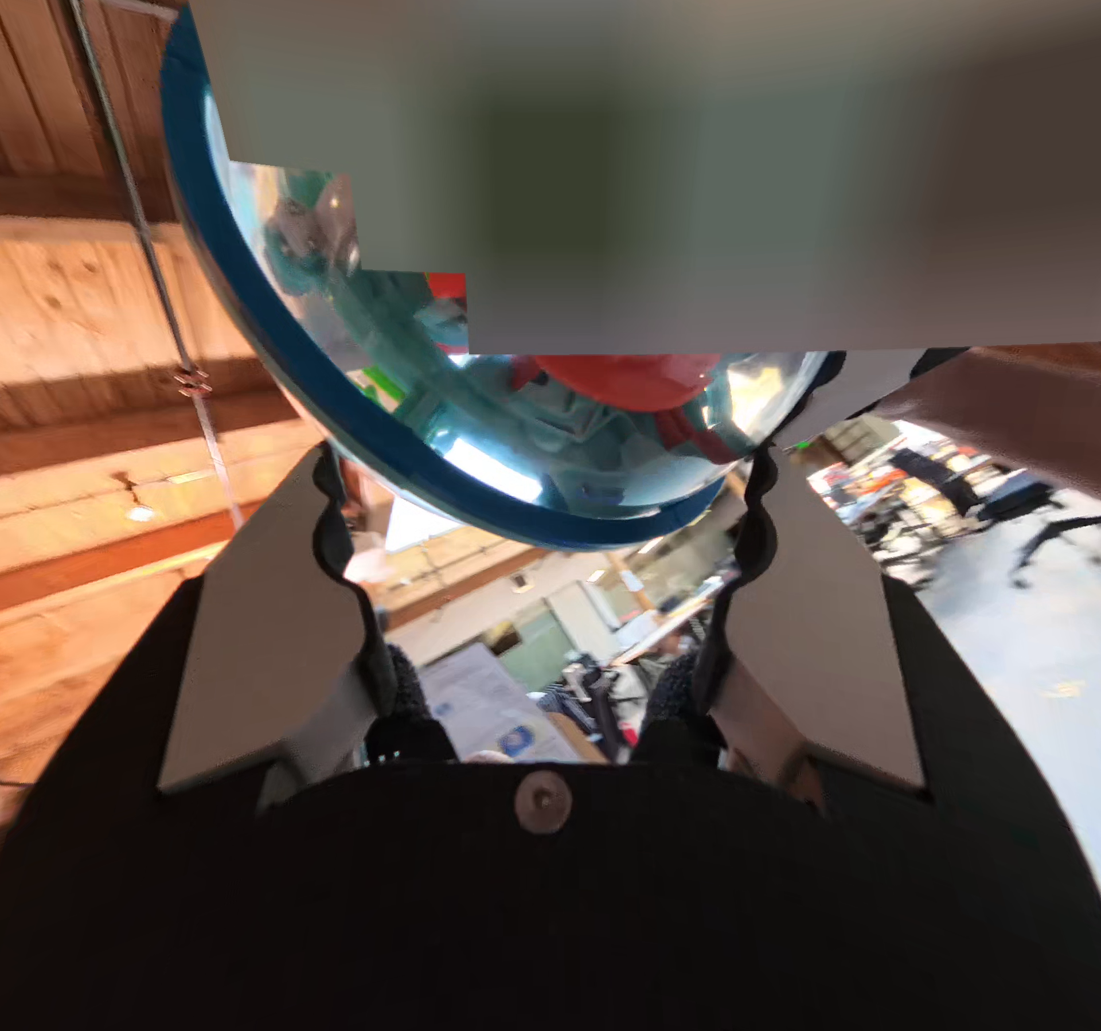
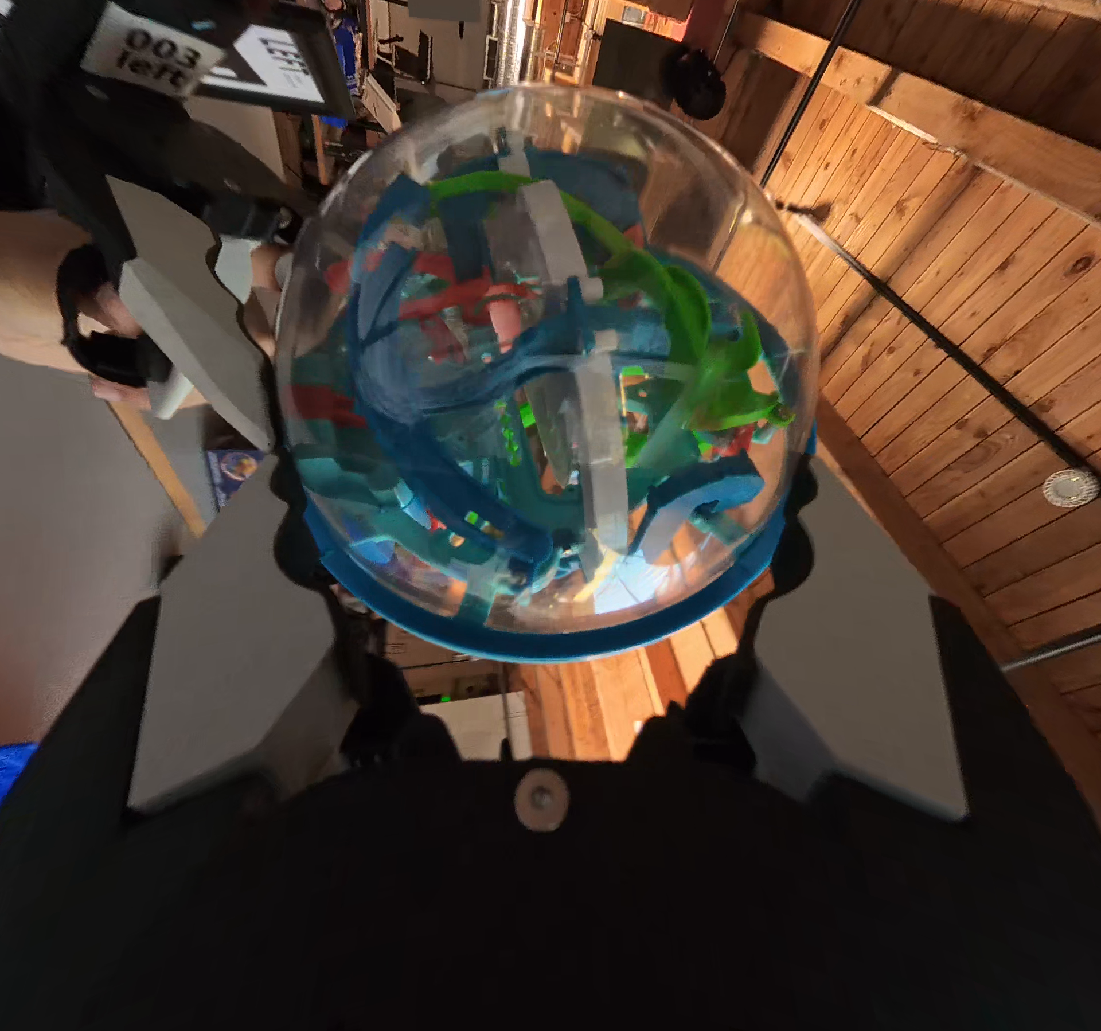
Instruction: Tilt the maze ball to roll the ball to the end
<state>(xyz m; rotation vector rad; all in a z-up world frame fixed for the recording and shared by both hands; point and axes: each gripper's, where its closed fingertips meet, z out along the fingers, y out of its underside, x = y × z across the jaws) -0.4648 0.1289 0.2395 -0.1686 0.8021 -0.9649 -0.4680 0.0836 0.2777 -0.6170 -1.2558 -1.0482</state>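
A: How is the maze ball [image 2: 545, 371] held?

B: It is clamped between both spread grippers: right gripper [image 2: 539, 502] at its blue rim, left gripper [image 1: 545, 460] across the dome.

A: And tilting?

B: Slow, small rotations are advised; the small inner ball cannot be located.

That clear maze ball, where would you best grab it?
Across its widest part, one gripper from each opposite side, pads by the blue equator band of the maze ball. The smooth round shell probably slips elsewhere. The right gripper sits so.
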